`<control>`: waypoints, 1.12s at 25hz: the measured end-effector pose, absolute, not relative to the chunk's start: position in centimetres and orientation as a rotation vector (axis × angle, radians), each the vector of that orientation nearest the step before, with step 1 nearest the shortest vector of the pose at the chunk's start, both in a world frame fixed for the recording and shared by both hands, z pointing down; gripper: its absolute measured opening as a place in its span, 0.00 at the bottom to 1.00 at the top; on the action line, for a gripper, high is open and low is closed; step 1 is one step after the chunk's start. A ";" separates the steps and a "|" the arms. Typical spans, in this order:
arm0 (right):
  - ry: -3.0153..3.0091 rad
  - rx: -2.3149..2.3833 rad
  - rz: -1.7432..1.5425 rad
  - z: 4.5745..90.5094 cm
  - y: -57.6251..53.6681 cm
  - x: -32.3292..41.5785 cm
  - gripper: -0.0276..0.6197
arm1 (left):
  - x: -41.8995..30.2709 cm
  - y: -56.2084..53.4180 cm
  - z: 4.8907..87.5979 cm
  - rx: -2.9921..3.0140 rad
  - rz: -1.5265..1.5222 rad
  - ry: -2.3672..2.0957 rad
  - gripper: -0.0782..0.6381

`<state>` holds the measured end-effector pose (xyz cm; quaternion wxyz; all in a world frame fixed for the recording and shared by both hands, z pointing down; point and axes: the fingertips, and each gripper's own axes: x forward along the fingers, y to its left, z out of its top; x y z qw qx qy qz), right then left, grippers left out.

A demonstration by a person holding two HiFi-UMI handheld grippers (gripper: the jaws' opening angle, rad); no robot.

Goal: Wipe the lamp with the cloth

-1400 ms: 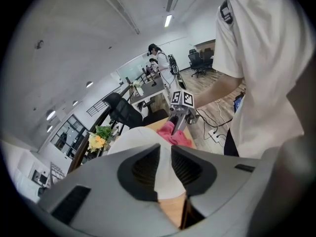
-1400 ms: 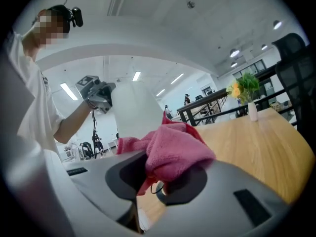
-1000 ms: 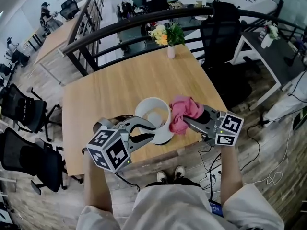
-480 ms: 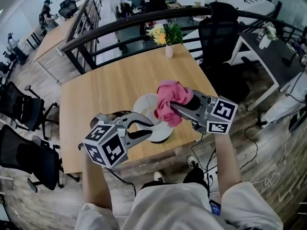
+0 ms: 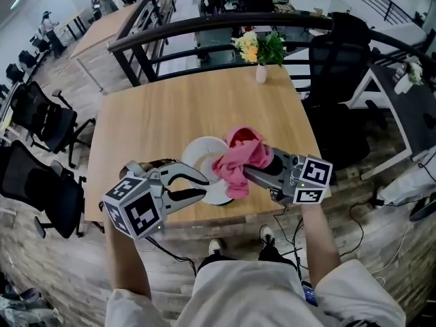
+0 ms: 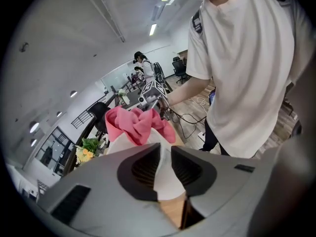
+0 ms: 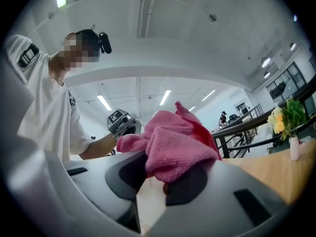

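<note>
Lamp: white shade, held over the middle of the desk's near edge. Base not visible in any view.

Left tongs: come in from the near-left corner side and are closed on the shade's wall. In the left gripper view the thin white wall stands between the two dark pads, and both pads sit against it.

Right tongs: come in from the near-right corner side and are clamped on a pink cloth. The right gripper view shows the cloth bunched over and between the pads, with white lamp surface directly below.

Cloth position: lies on the right part of the shade in the head view, touching it, with one fold hanging down toward the near edge. From the left gripper view the cloth sits on top of the shade, beyond the pads.

Other items: small white vase with yellow flowers and green leaves at the far edge of the desk, well apart from the lamp. Dark railing runs behind the far edge. Black office chairs stand on the floor off the left edge.
</note>
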<state>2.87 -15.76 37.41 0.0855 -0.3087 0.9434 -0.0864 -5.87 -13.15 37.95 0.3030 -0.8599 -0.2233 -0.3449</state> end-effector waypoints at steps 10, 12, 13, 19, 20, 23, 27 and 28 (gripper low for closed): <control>2.789 -0.813 -0.469 42.0 -16.2 3.2 0.16 | -5.6 -13.9 37.8 -2.311 -0.933 -0.592 0.25; 2.788 -0.820 -0.502 43.2 -16.2 3.4 0.16 | -5.5 -14.0 37.9 -2.313 -0.931 -0.597 0.25; 2.792 -0.826 -0.517 43.8 -16.2 3.5 0.16 | -5.5 -14.1 37.9 -2.315 -0.930 -0.600 0.25; 2.840 -0.855 -0.604 46.9 -15.6 3.5 0.16 | -5.6 -14.0 37.5 -2.328 -0.918 -0.591 0.25; 2.853 -0.857 -0.619 47.5 -15.5 3.5 0.16 | -5.6 -14.0 37.5 -2.331 -0.920 -0.582 0.25; 2.887 -0.848 -0.663 48.9 -15.2 3.5 0.16 | -5.5 -14.1 37.5 -2.347 -0.948 -0.531 0.26; 2.932 -0.832 -0.700 50.9 -14.7 3.9 0.16 | -5.0 -14.5 37.4 -2.433 -1.006 -0.395 0.28; 2.950 -0.825 -0.703 51.3 -14.6 4.0 0.16 | -4.8 -14.6 37.2 -2.471 -1.011 -0.346 0.29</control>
